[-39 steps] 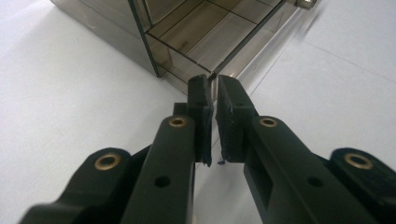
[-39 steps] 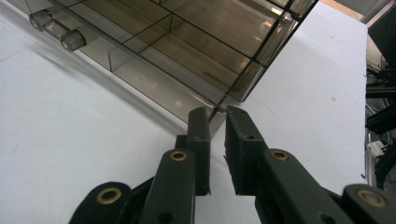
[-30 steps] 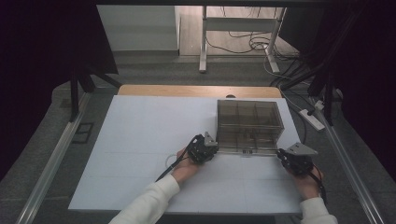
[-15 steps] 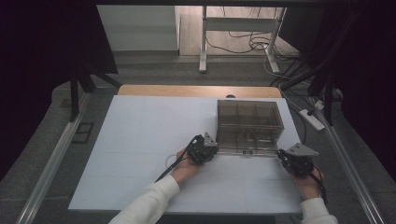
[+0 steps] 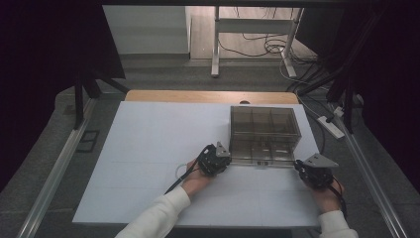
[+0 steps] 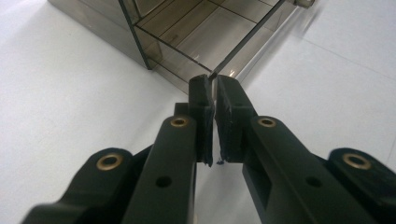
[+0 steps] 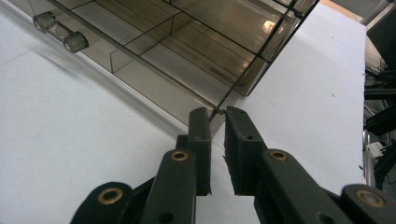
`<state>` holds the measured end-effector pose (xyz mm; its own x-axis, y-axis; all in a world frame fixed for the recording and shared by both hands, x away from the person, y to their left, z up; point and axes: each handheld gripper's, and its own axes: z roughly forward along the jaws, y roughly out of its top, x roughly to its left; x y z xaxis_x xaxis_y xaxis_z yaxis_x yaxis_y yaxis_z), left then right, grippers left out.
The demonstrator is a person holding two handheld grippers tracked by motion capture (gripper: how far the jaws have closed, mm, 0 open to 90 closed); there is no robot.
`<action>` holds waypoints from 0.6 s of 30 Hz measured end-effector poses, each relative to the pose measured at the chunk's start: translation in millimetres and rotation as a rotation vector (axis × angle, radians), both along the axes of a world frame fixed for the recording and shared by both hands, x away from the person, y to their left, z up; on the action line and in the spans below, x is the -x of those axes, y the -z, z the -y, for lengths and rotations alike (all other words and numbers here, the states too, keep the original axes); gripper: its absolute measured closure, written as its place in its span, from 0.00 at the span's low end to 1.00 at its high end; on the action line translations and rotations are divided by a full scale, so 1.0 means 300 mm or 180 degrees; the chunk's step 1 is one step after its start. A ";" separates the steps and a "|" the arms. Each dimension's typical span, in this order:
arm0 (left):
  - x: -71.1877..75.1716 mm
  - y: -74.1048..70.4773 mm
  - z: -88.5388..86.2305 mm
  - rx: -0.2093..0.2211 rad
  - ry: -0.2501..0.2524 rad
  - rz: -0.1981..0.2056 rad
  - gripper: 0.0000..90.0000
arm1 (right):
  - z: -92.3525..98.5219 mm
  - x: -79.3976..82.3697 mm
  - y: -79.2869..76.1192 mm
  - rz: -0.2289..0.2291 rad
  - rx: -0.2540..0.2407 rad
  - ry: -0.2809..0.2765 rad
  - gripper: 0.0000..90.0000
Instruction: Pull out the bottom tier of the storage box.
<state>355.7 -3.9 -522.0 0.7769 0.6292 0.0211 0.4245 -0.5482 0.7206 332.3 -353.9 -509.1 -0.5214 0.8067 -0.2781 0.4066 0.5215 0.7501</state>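
A smoky clear compartment box point(image 5: 265, 130) with a lid stands on the white table top point(image 5: 148, 144), right of centre. My left gripper point(image 5: 228, 157) is at the box's front left corner. In the left gripper view its jaws point(image 6: 214, 84) are pressed together on the thin edge of the lid point(image 6: 243, 44). My right gripper point(image 5: 298, 164) is at the front right corner. There the lid's corner point(image 7: 243, 77) sits between the tips of the right gripper point(image 7: 217, 113), whose jaws stand a narrow slit apart. The compartments point(image 7: 196, 28) look empty.
A clear latch handle point(image 7: 60, 33) sticks out from the middle of the box's front. A cable loop point(image 5: 181, 171) lies by the left hand. A wooden strip point(image 5: 208, 96) borders the far edge. A power strip point(image 5: 331, 126) lies off the table's right side.
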 end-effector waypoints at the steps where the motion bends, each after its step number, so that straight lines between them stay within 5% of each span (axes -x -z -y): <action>1: 0.001 0.000 -0.001 -0.0001 0.0006 -0.0006 0.94 | 0.000 0.002 0.000 -0.0002 -0.0003 0.0000 0.89; 9: 0.012 0.001 -0.001 0.0023 0.0028 -0.0009 0.94 | 0.005 0.012 -0.001 -0.0004 -0.0036 -0.0007 0.94; 12: 0.019 -0.010 -0.003 0.0152 0.0132 0.0002 0.99 | 0.010 0.021 -0.019 0.0046 -0.0397 -0.0215 0.99; 13: 0.025 -0.013 0.004 0.0036 0.0071 0.0102 0.99 | -0.003 0.024 -0.021 0.0076 -0.0352 -0.0219 0.99; 15: 0.025 -0.008 0.008 -0.0044 0.0042 0.0123 0.99 | -0.035 0.029 -0.025 0.0167 0.0059 -0.0151 0.97; 18: 0.014 -0.001 -0.004 0.0009 0.0029 0.0013 0.97 | -0.029 0.028 -0.034 0.0167 -0.0005 -0.0045 0.88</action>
